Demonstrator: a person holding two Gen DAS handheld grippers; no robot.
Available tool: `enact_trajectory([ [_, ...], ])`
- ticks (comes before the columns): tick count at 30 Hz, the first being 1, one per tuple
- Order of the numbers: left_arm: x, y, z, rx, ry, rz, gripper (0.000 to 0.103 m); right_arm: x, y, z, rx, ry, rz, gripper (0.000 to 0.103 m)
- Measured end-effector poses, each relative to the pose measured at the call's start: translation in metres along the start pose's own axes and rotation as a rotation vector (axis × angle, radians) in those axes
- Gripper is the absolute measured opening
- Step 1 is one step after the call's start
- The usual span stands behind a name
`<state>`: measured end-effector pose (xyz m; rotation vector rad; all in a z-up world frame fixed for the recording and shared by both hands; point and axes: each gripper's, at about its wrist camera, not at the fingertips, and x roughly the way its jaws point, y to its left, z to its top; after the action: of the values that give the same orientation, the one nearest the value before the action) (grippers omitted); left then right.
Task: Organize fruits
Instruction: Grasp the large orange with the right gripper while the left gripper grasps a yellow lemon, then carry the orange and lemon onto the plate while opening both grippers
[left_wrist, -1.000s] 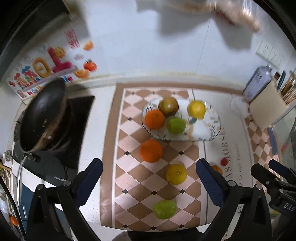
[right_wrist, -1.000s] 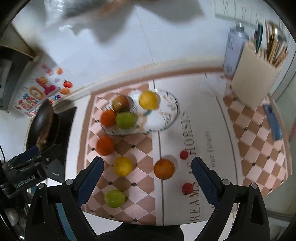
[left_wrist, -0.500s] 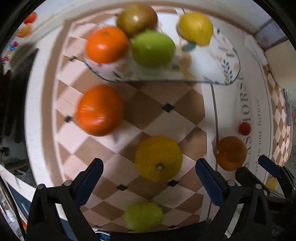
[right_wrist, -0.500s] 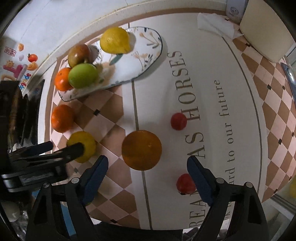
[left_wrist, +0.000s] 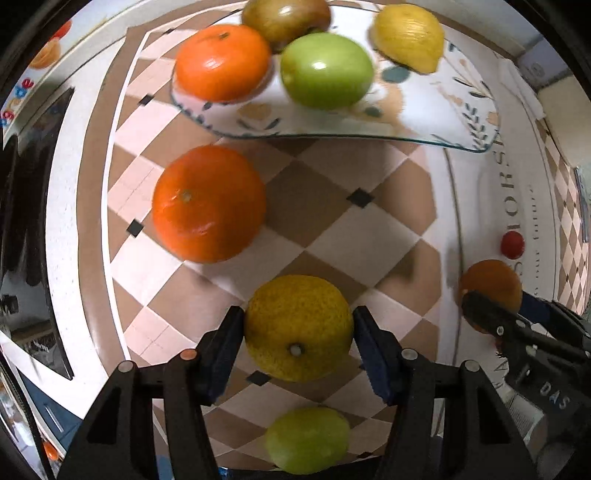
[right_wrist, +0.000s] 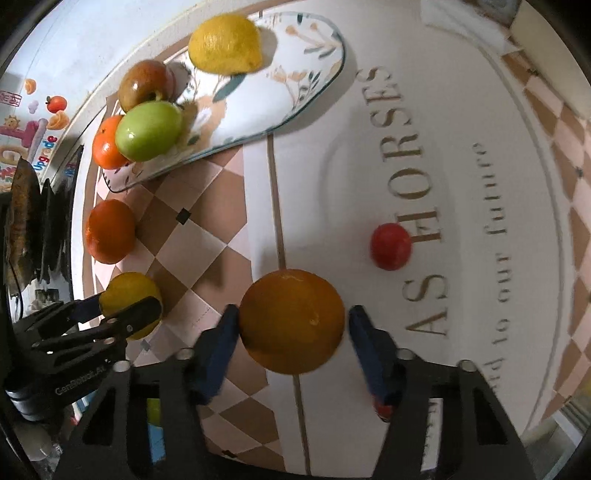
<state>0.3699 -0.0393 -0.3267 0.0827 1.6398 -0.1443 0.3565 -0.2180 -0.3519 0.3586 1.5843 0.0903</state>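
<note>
1. Our left gripper (left_wrist: 298, 334) points down at the tabletop (left_wrist: 92, 206); its fingers (left_wrist: 227, 347) are closing, narrowed against both sides of a yellow citrus (left_wrist: 297, 326) that sits on the checkered mat (left_wrist: 332, 236).
2. Our right gripper (right_wrist: 291, 332) likewise closes on a dark orange (right_wrist: 291, 320); the left finger touches its side, while the right finger (right_wrist: 364, 347) looks a hair off, so contact there is hard to tell.
3. Ahead of the left fingers and to their left lies a bright orange (left_wrist: 208, 203), apart from the yellow citrus. Behind them, near the bottom edge, lies a pale green fruit (left_wrist: 307, 439).
4. Farther ahead sits a floral plate (left_wrist: 461, 122) bearing an orange (left_wrist: 221, 62), a green apple (left_wrist: 327, 70), a reddish-brown apple (left_wrist: 286, 18) and a lemon (left_wrist: 408, 37).
5. Right of the right fingers, a small red fruit (right_wrist: 390, 246) lies on the pale part of the mat; another small red fruit (right_wrist: 382, 408) peeks from under the right finger.
6. Nothing stands between either pair of fingers and its fruit; the two grippers work side by side, near each other.
7. Writing: the mat reads "AS HORSES" (right_wrist: 406, 192) and "to our future"; the left gripper body reads "GenRobot.AI" (right_wrist: 79, 380); the right gripper body shows "DAS" (left_wrist: 554, 395). A colourful sticker (right_wrist: 29, 129) on the wall is partly legible, "Upgrade".
</note>
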Motion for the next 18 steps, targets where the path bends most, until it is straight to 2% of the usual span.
enact_trajectory([
  [5,-0.002,0.0,-0.001,-0.016,-0.009,-0.017,0.058,0.006,0.008,0.004,-0.034,-0.017,-0.021,0.059],
  [9,-0.01,-0.005,0.008,-0.017,-0.005,-0.063,0.057,0.004,0.011,0.006,-0.046,-0.022,-0.024,0.059],
  [14,-0.06,-0.025,0.029,0.021,-0.109,-0.121,0.057,-0.023,0.003,0.018,0.008,-0.082,0.038,0.059],
  [18,-0.094,-0.04,0.07,0.031,-0.183,-0.167,0.057,-0.06,-0.011,0.056,0.049,-0.153,0.126,0.059],
])
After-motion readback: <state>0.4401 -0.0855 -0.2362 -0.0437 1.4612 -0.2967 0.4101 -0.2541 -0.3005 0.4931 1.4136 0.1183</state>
